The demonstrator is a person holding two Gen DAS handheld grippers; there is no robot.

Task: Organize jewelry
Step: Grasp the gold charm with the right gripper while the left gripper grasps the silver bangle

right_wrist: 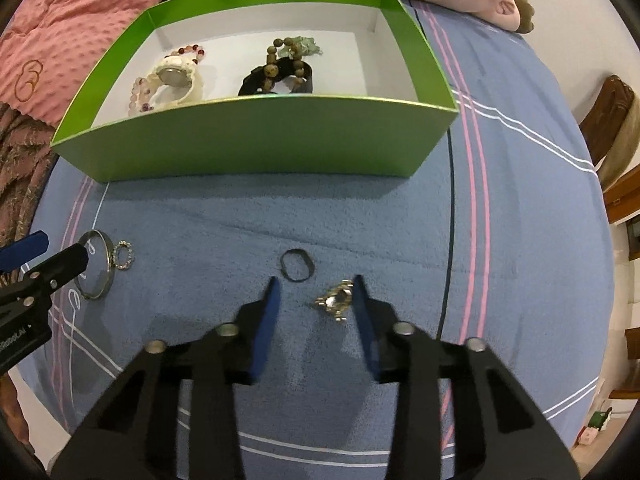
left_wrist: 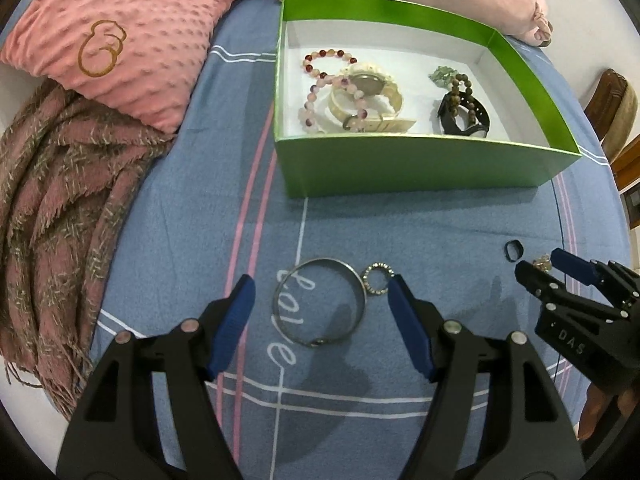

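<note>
Box wall (right_wrist: 256,140) hides part of the jewelry; both grippers' fingers (left_wrist: 236,316) gape, holding nothing.

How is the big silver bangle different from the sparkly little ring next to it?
The silver bangle is far bigger than the sparkly ring. The bangle is a smooth plain band; the ring is studded with tiny stones. Both are round and lie flat on the blue bedspread, side by side.
</note>
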